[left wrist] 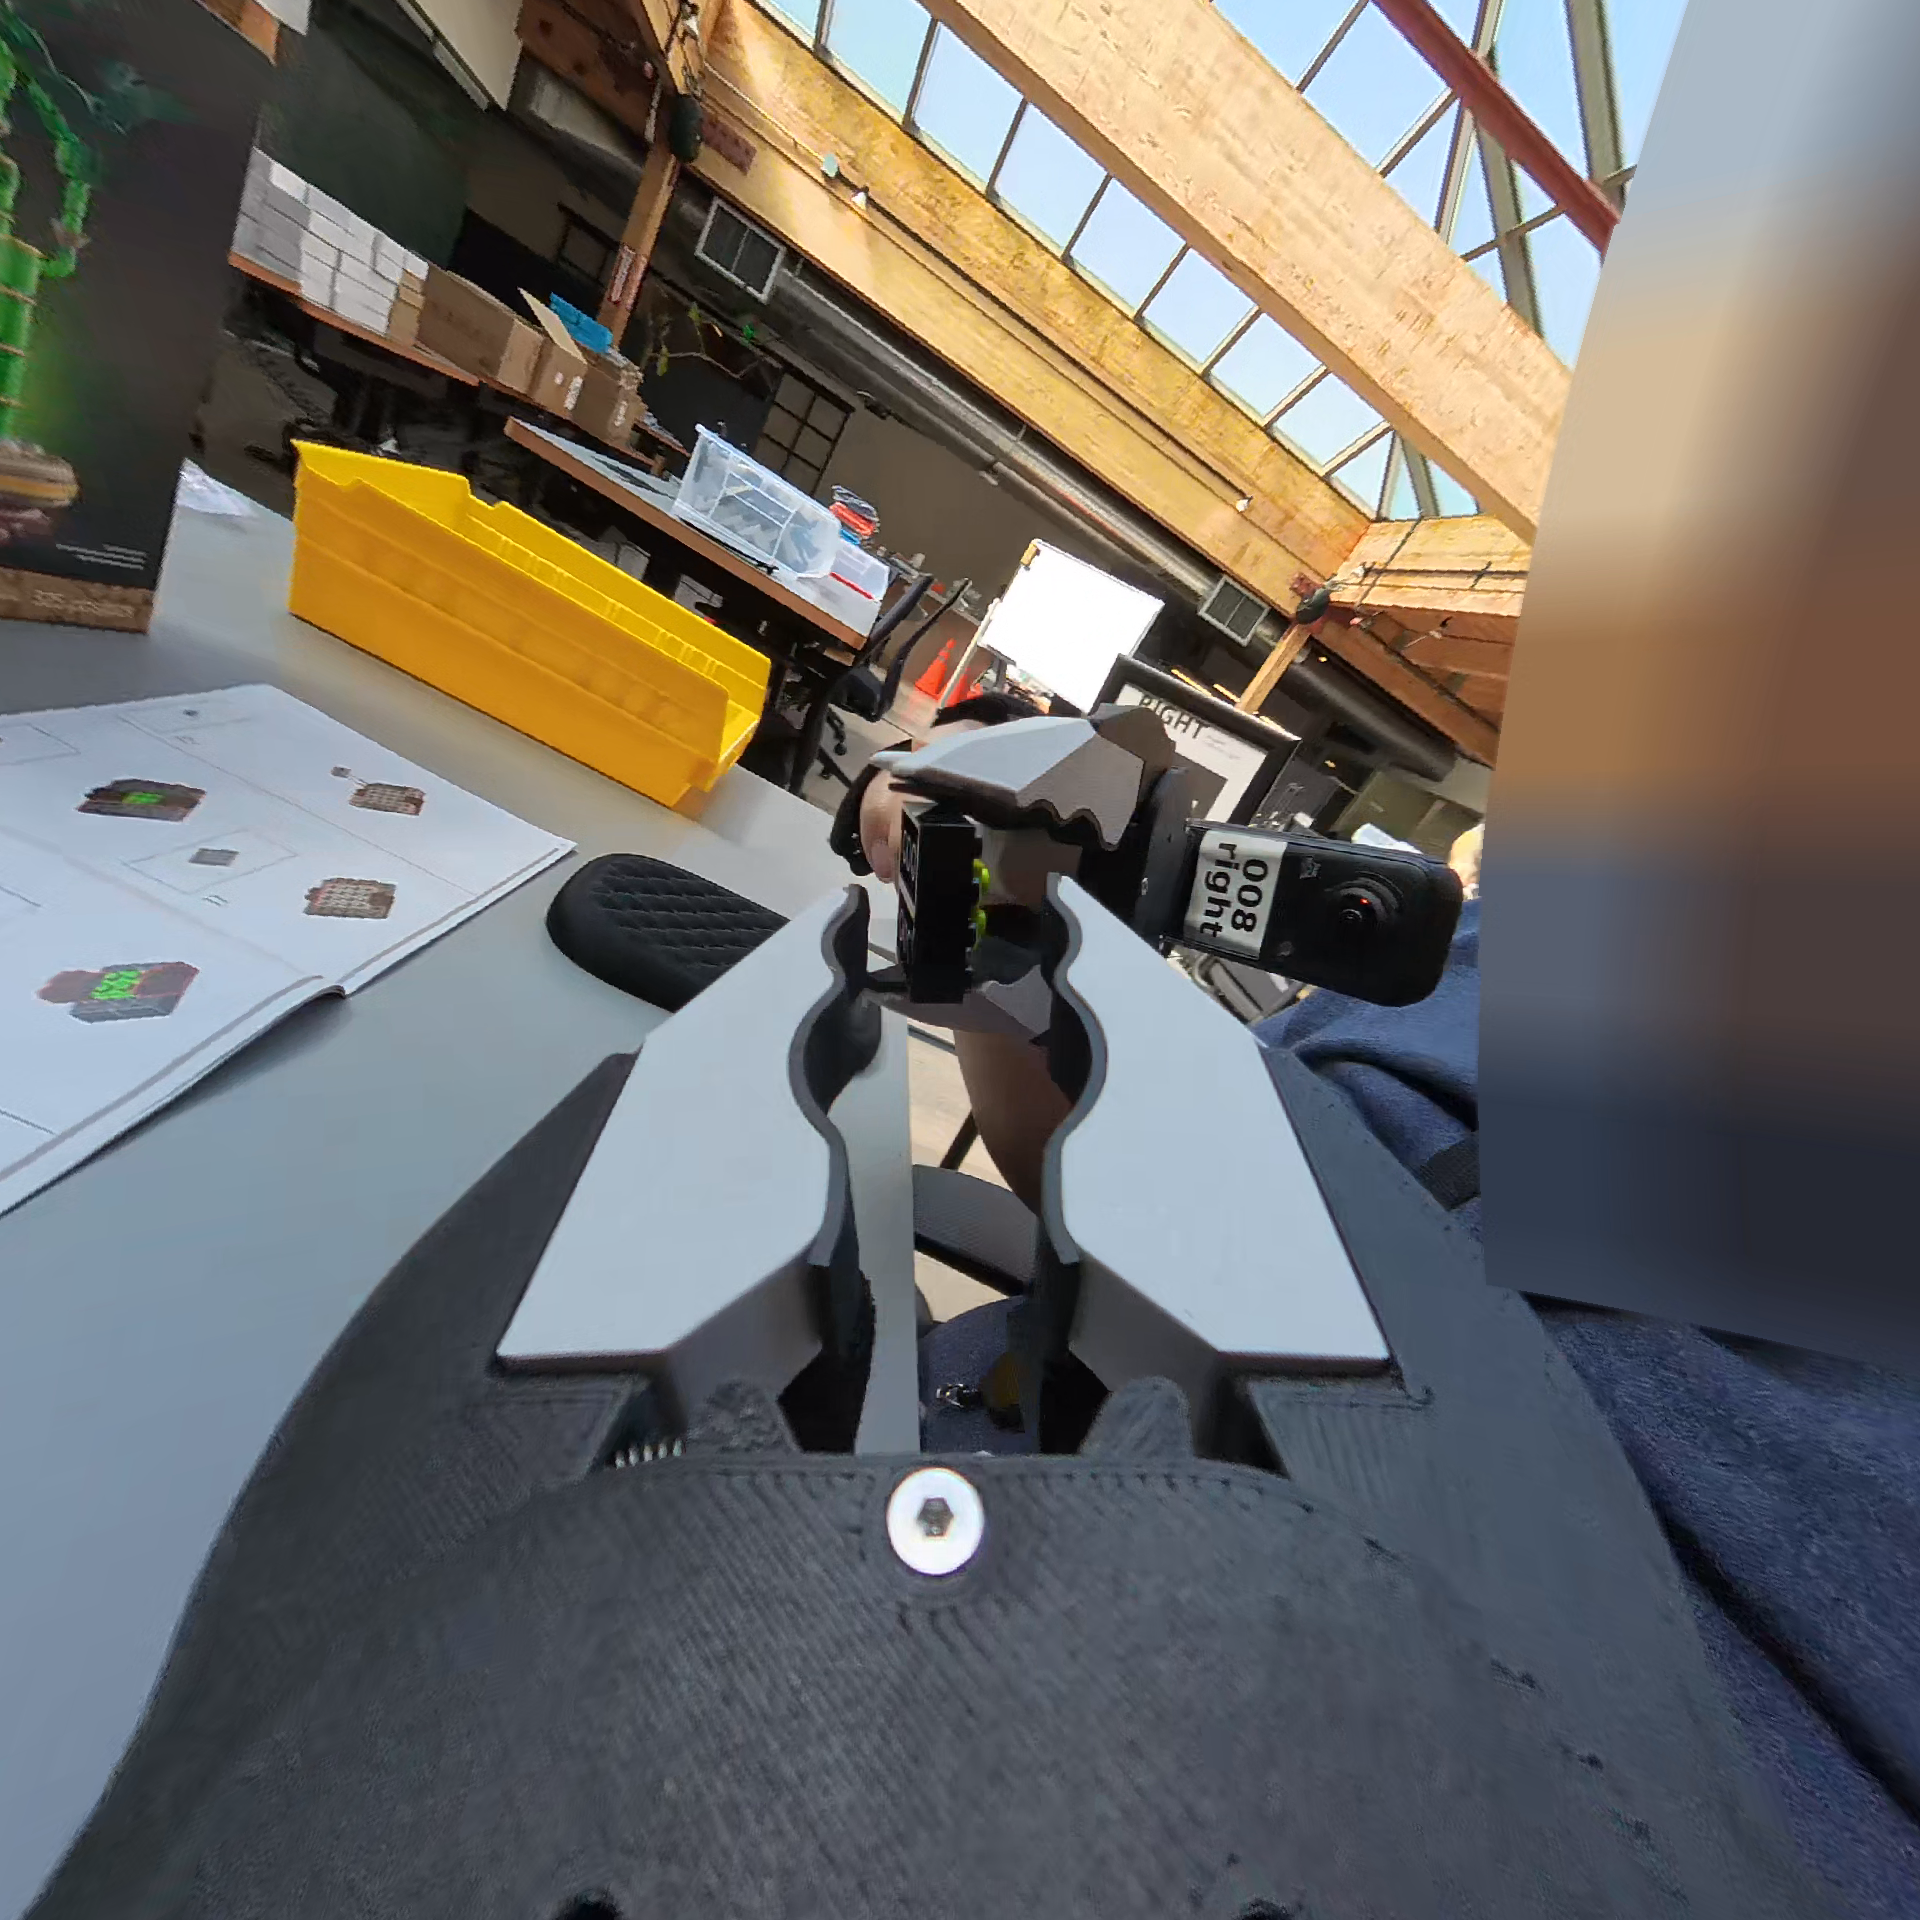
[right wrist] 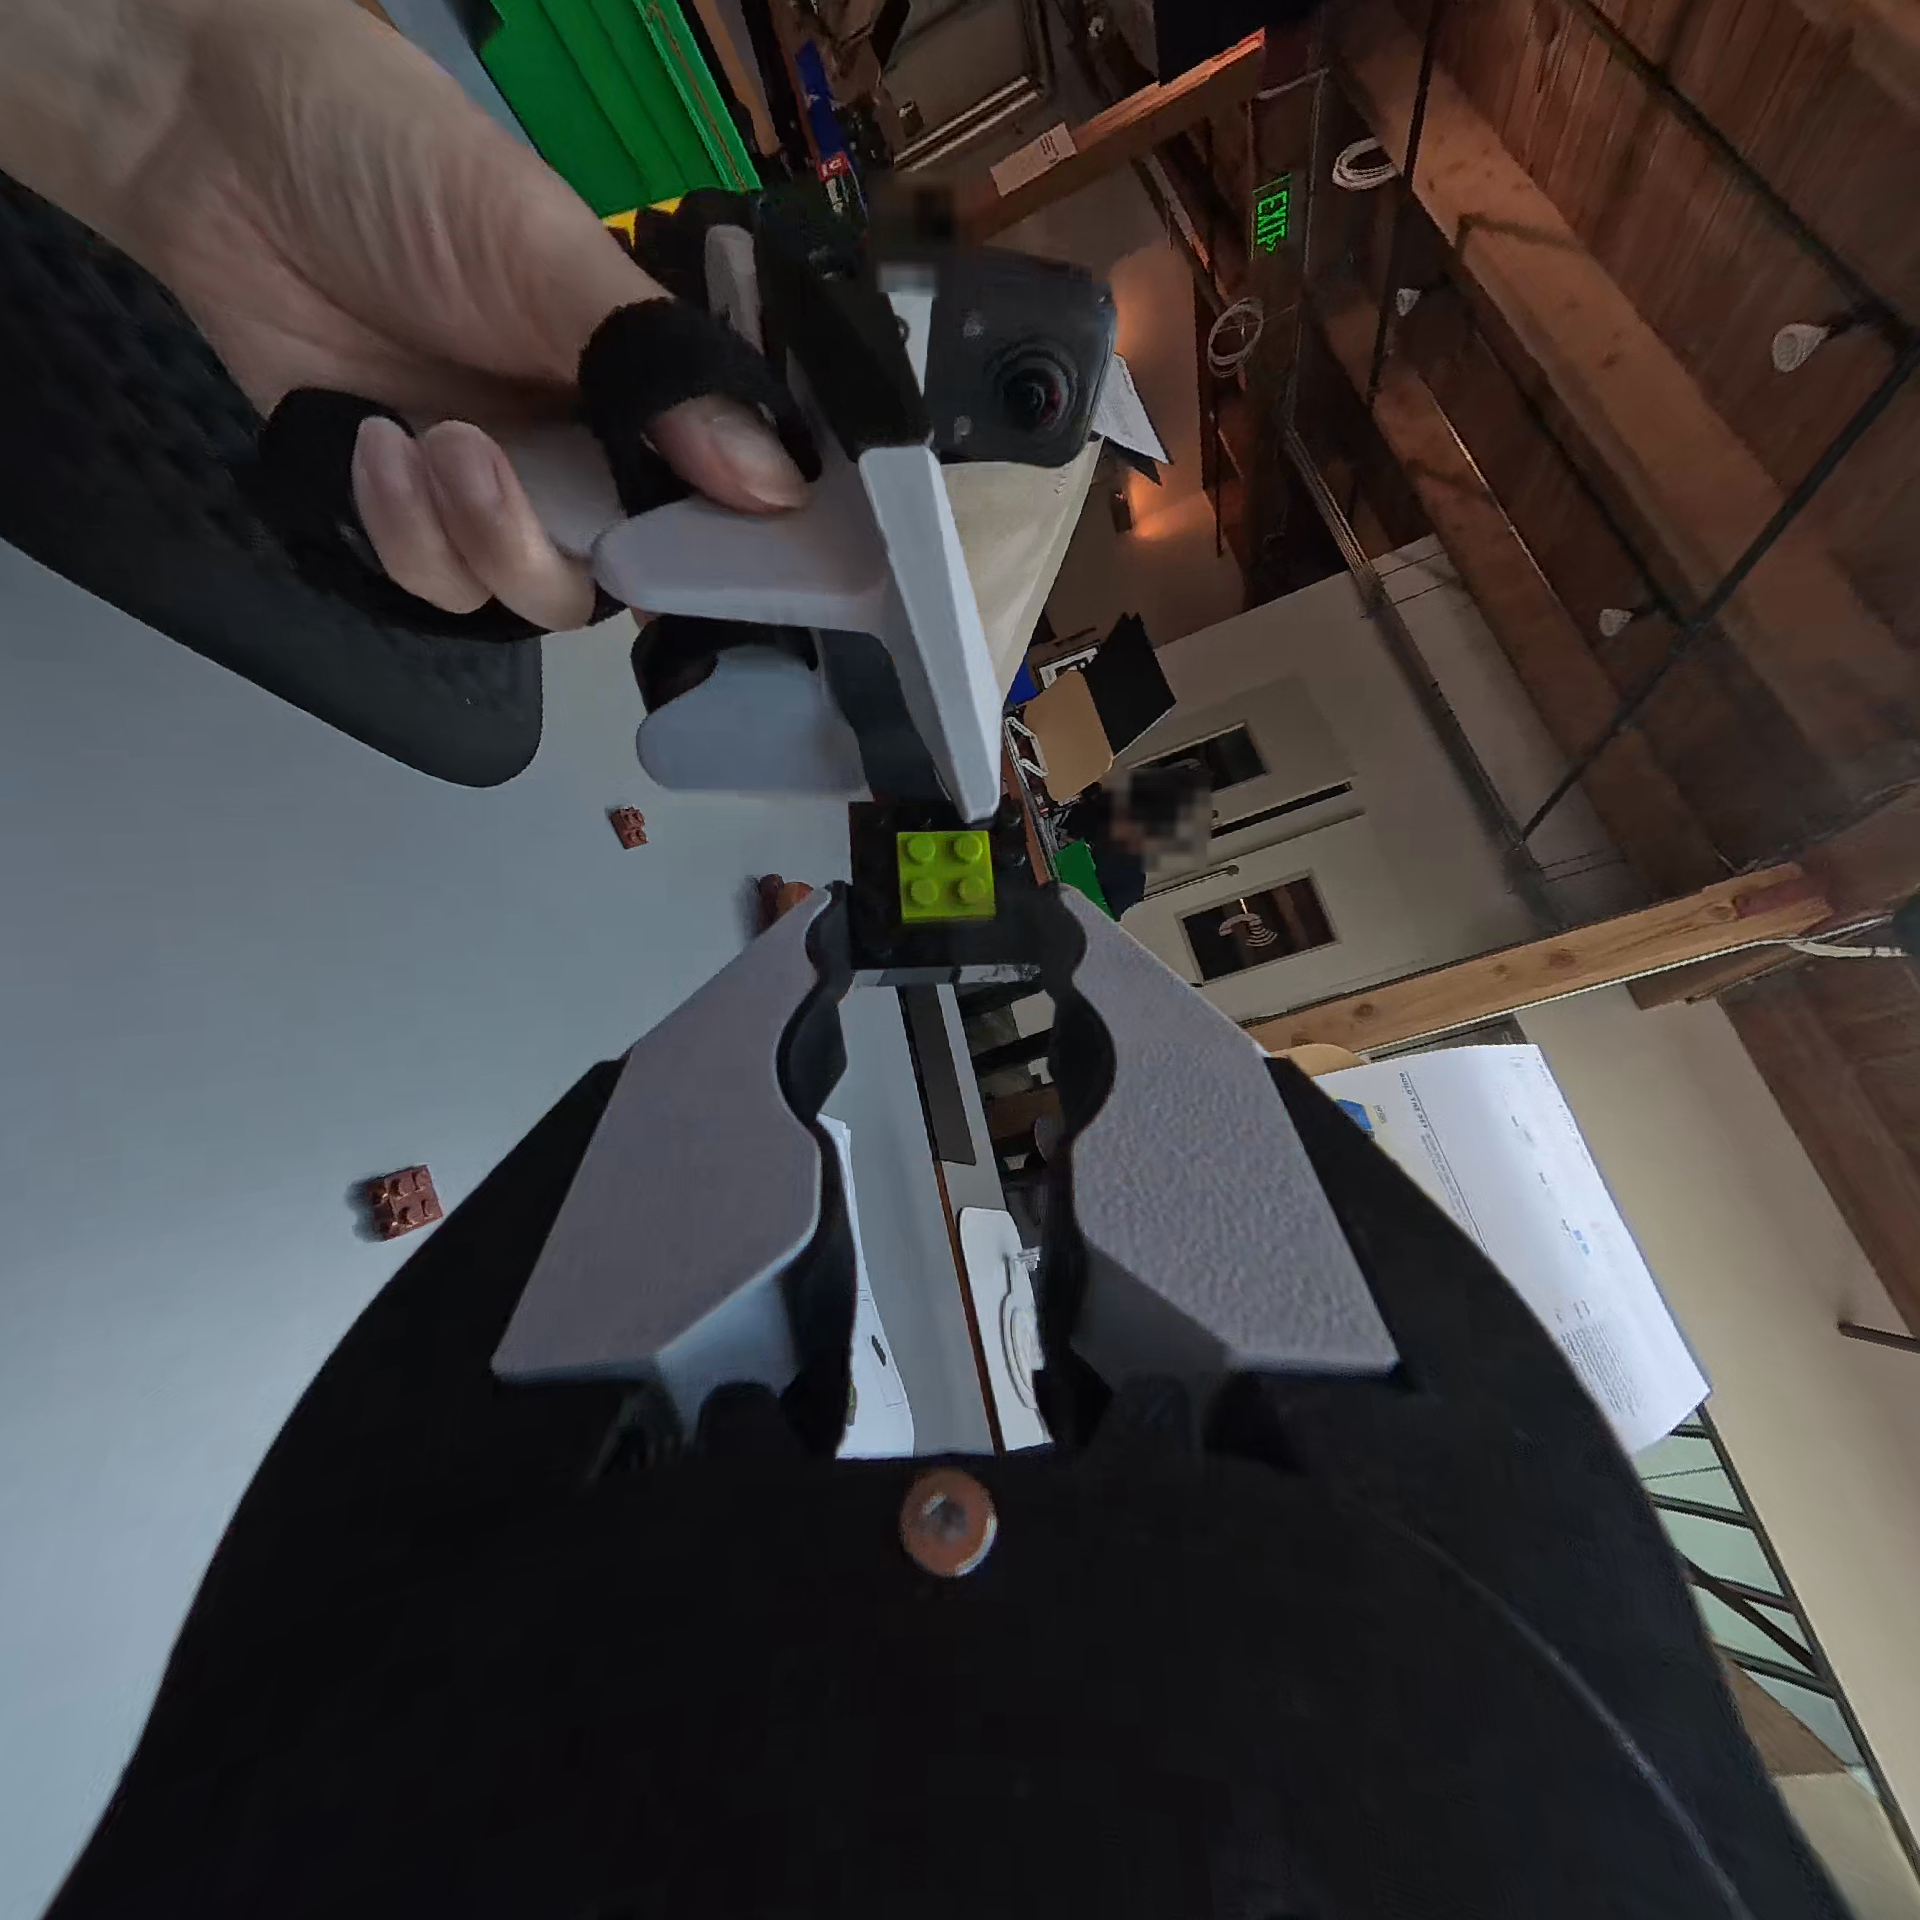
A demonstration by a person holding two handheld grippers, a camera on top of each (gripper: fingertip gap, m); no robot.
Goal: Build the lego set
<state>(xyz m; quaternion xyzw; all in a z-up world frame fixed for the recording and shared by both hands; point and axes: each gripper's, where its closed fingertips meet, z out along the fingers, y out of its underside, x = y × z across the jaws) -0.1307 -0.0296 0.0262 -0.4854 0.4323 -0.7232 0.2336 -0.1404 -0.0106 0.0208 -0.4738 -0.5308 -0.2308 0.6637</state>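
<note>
My right gripper [right wrist: 951, 914] is shut on a black brick assembly [right wrist: 871, 935] with a lime green 2x2 plate [right wrist: 943, 876] on its top, held in the air above the table. In the left wrist view the same black assembly [left wrist: 935, 935] shows edge-on with the lime plate [left wrist: 978, 902] on its side. My left gripper [left wrist: 956, 904] is open, its tips on either side of the assembly without gripping it. In the right wrist view one left finger [right wrist: 925, 623] ends at the assembly's far edge.
Several small brown plates [right wrist: 403, 1202] [right wrist: 629, 827] lie on the grey table [right wrist: 208, 987]. An open instruction booklet [left wrist: 208, 883], a yellow bin [left wrist: 520, 613], the set's box [left wrist: 83, 312] and a black padded rest [left wrist: 655, 925] are at the left. A gloved hand [right wrist: 312, 260] holds the left gripper. The grippers are tip to tip, or close to it.
</note>
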